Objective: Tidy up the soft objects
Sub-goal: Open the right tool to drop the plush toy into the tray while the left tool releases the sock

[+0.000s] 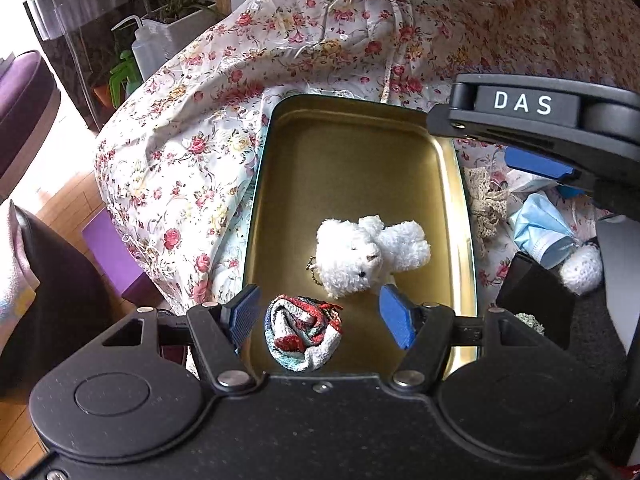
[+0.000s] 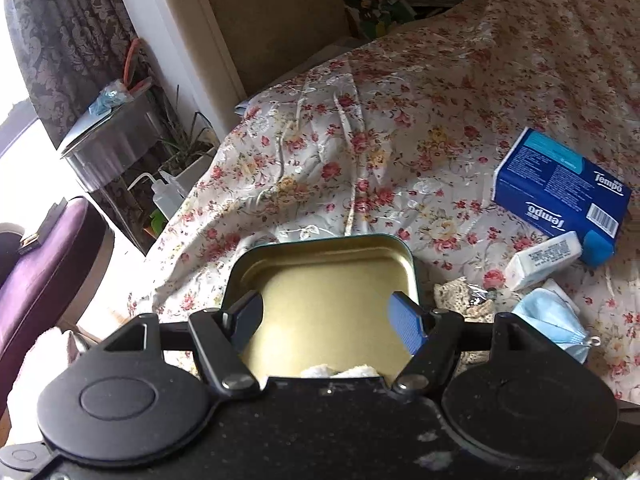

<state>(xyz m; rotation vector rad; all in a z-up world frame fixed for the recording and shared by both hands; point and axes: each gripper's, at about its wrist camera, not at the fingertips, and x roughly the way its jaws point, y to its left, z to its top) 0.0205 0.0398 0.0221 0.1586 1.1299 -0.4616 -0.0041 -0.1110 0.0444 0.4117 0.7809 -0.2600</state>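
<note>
A gold metal tin (image 1: 448, 200) lies open on a flowered bedspread (image 1: 192, 128). Inside it are a white plush bear (image 1: 360, 256) and a rolled cloth (image 1: 304, 334) in red, white and teal. My left gripper (image 1: 320, 314) hangs open over the tin's near end. The rolled cloth lies between its blue pads, and neither pad presses on it. My right gripper (image 2: 328, 320) is open above the same tin (image 2: 400, 248), with nothing between its pads. A scrap of white plush (image 2: 340, 370) shows just under it. In the left wrist view its fingers (image 1: 536, 164) reach in from the upper right.
Right of the tin lie a lace piece (image 2: 460, 296), a blue face mask (image 2: 552, 324), a small white pack (image 2: 544, 264) and a blue tissue box (image 2: 560, 188). A white crocheted ball (image 1: 582, 268) lies there too. Left of the bed stand a squeeze bottle (image 1: 146, 48), potted plants and a purple stool (image 2: 40, 264).
</note>
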